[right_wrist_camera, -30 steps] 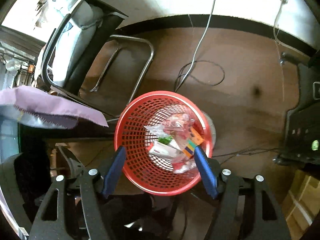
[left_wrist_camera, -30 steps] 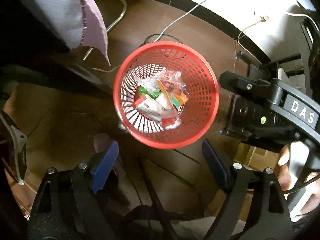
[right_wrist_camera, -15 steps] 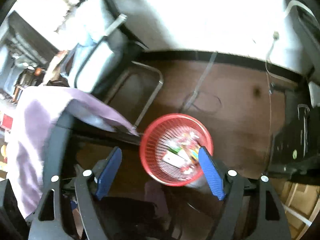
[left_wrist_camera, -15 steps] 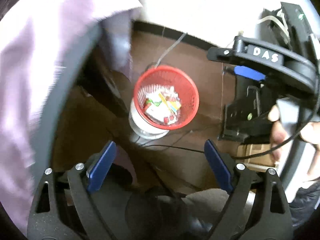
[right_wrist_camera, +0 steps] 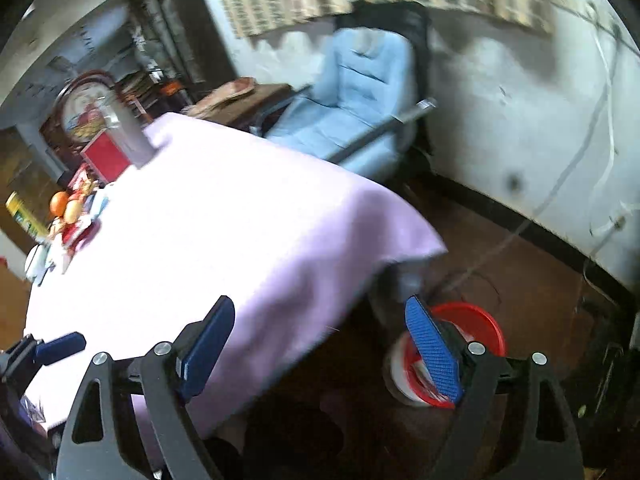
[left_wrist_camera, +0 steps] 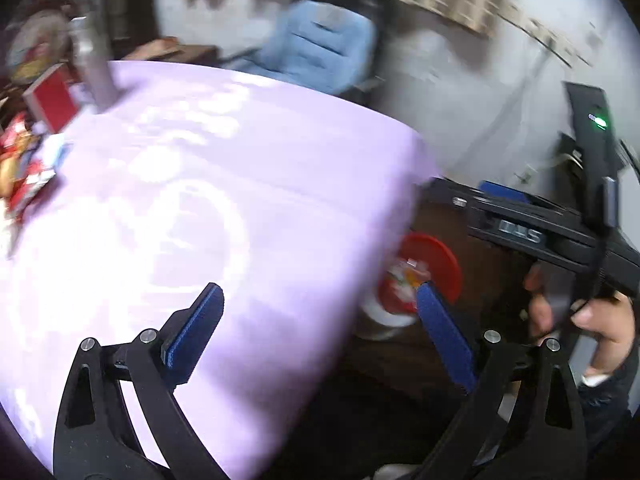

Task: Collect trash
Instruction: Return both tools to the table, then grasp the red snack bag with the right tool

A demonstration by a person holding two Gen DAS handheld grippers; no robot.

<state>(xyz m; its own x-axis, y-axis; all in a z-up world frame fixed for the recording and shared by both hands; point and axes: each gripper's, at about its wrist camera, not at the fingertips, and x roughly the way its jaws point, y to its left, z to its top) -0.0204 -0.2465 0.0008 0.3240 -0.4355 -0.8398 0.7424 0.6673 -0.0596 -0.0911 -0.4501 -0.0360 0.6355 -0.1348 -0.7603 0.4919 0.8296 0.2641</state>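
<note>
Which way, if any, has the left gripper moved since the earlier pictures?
Yes. The left gripper has risen away from the red basket, now up over the table's purple cloth.

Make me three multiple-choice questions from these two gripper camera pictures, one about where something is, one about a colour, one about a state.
1. Where is the red mesh plastic basket?
A. on the floor beside the table
B. on the tablecloth
C. on the chair

2. What colour is the padded chair by the wall?
A. light blue
B. green
C. black

3. What do the left gripper and the right gripper hold?
A. nothing, both open
B. a wrapper each
C. the basket together

Answers: 1 A, it stands on brown floor past the lilac tablecloth edge. 2 A, its cushions are pale blue. 3 A, jaws wide apart, nothing between them.
</note>
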